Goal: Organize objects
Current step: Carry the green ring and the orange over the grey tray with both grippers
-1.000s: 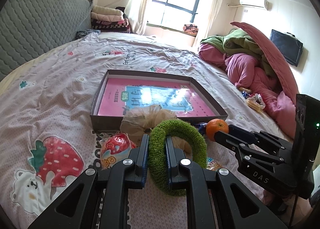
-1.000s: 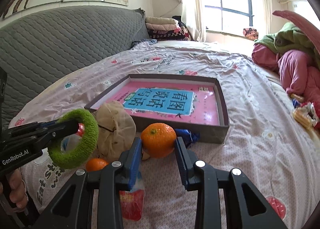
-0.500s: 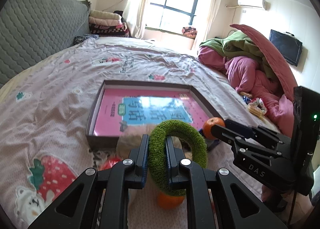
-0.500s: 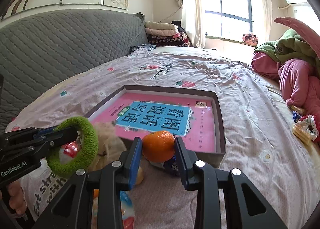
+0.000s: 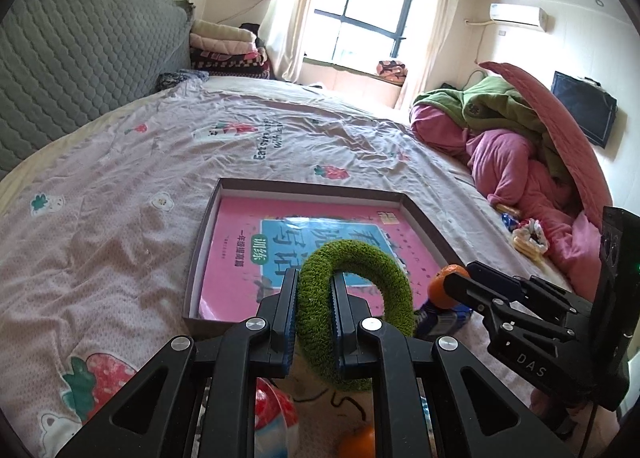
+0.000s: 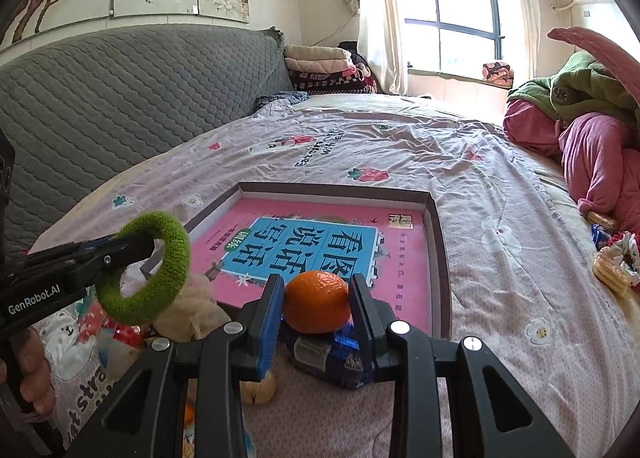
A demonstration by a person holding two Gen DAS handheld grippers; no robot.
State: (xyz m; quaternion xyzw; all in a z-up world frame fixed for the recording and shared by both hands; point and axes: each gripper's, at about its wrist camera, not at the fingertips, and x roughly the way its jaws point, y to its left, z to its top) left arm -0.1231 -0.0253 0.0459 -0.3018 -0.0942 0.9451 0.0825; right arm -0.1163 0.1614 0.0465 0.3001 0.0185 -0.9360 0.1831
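Grippers over bed. Left gripper (image 5: pixel 314 312), lower centre of the left view, pinches a green fuzzy ring (image 5: pixel 356 310) upright between its fingers, above the near edge of the shallow box (image 5: pixel 424 214). Right gripper (image 6: pixel 316 302), lower centre of the right view, clamps an orange (image 6: pixel 317 301) above a blue packet (image 6: pixel 336 358), just before the box holding a pink book (image 6: pixel 404 258).

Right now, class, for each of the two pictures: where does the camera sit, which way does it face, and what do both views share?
Left wrist: sits on the left gripper, facing across the bed toward the window; its fingers clamp the green ring; the right gripper shows at right.
Right wrist: sits on the right gripper, facing the same way; its fingers clamp the orange; the left gripper and some of a hand show at left.
Shared: ring, orange, box.
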